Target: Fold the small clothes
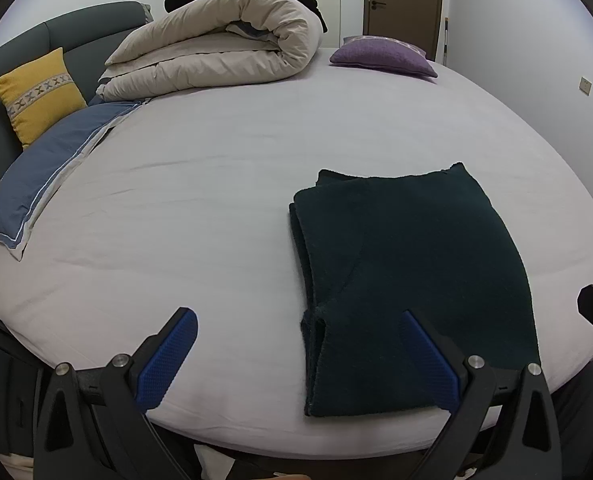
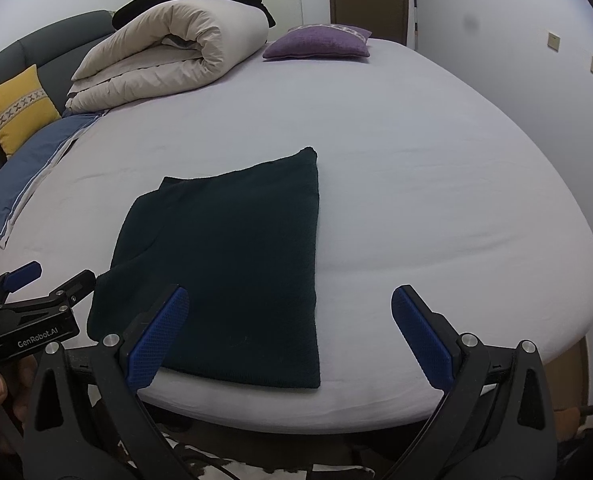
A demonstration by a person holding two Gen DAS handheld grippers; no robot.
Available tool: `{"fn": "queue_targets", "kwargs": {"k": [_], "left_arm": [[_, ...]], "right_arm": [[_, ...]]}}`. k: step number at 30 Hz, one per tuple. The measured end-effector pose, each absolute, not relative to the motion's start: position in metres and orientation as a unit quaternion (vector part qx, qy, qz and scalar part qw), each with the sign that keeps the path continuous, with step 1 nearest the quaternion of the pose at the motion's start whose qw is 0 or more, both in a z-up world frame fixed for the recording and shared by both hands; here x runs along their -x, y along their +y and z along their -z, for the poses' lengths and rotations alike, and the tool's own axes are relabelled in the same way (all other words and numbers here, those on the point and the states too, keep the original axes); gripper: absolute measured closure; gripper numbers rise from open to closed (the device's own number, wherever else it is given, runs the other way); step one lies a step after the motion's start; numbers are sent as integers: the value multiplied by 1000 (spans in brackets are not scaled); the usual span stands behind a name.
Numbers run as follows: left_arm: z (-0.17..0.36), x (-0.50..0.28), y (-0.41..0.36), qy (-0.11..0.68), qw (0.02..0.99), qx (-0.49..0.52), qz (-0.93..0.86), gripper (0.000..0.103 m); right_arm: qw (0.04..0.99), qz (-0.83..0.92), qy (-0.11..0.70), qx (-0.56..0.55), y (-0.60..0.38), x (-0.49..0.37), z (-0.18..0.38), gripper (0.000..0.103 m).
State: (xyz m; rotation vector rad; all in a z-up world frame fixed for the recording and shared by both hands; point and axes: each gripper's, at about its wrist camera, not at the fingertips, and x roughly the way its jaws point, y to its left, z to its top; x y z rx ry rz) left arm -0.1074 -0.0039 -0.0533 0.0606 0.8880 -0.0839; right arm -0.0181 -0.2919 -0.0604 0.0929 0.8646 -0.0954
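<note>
L wrist view: left gripper [image 1: 298,344] jaws spread apart, holding nothing, at near edge of bed [image 1: 216,208]. Dark folded garment [image 1: 408,288] lies flat on sheet, right of centre; R-hand pad over its near edge.

R wrist view: right gripper [image 2: 289,328] jaws likewise apart, empty. Garment [image 2: 232,264] lies left of centre, near bed edge; rolled duvet [image 2: 168,56] well behind.

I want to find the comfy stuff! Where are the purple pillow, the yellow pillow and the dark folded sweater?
purple pillow [image 2: 316,46]: right wrist view, middle of its top face.
yellow pillow [image 1: 38,94]: left wrist view, on its patterned band.
dark folded sweater [image 2: 232,256]: right wrist view, centre of the folded top layer.
</note>
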Motion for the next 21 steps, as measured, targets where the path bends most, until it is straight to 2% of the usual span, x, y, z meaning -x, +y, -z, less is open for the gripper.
{"fn": "queue_targets", "kwargs": {"k": [21], "left_arm": [[54, 107, -2, 431, 901, -28, 42, 0]], "right_arm": [[905, 40, 421, -40, -299, 17, 60, 0]]}}
